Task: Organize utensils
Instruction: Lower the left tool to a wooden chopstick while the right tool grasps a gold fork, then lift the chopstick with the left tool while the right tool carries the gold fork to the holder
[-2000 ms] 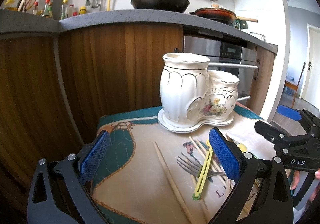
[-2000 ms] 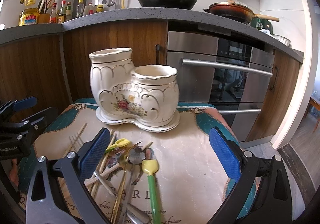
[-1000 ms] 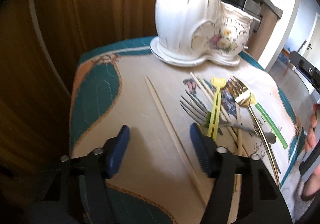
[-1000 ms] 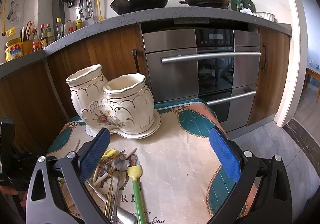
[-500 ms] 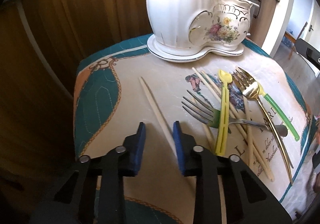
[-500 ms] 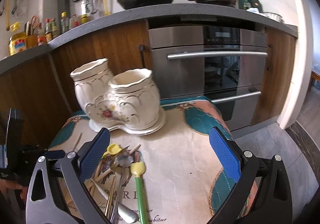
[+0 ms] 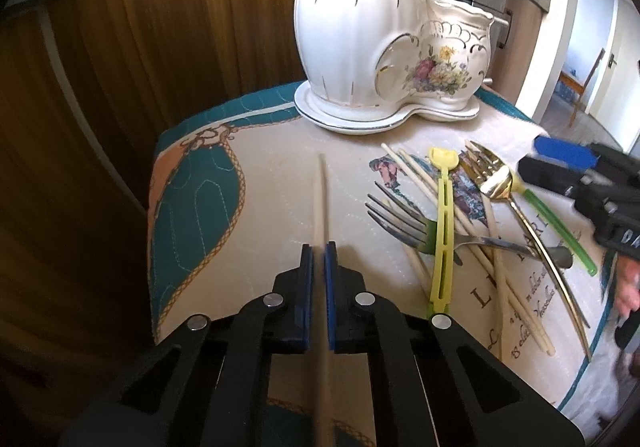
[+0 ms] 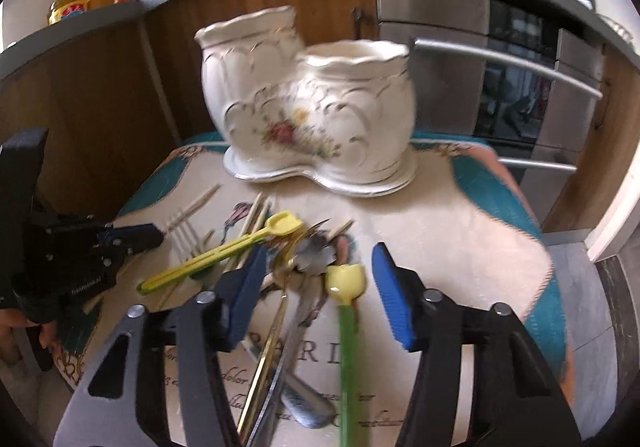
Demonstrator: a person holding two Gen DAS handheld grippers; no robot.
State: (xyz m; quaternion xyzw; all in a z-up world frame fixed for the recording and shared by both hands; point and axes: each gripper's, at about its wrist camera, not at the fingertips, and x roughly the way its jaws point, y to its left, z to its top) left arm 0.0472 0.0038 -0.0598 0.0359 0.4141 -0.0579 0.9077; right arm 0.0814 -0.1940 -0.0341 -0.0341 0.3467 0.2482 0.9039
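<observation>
A white ceramic two-pot holder (image 7: 384, 31) (image 8: 312, 107) stands at the back of the mat. My left gripper (image 7: 319, 259) is shut on a single wooden chopstick (image 7: 321, 199) that lies pointing at the holder, apart from the pile. The pile to its right holds a silver fork (image 7: 400, 225), a yellow slotted utensil (image 7: 444, 215) (image 8: 224, 251), a gold fork (image 7: 494, 175) and more chopsticks (image 7: 416, 171). My right gripper (image 8: 320, 251) hangs low over that pile, its jaws closing. A green-handled, yellow-headed utensil (image 8: 346, 347) and metal handles lie between the pads, untouched.
A quilted mat with a teal border (image 7: 192, 199) covers the small table, whose edges drop off on the left and right. Wooden cabinet doors (image 7: 160, 27) and a steel oven (image 8: 500, 79) stand close behind. A person's hand (image 7: 628, 287) holds the right gripper.
The left jaws have closed from wide apart onto the lone chopstick. The right gripper has dropped down and forward over the pile, and its jaws have narrowed.
</observation>
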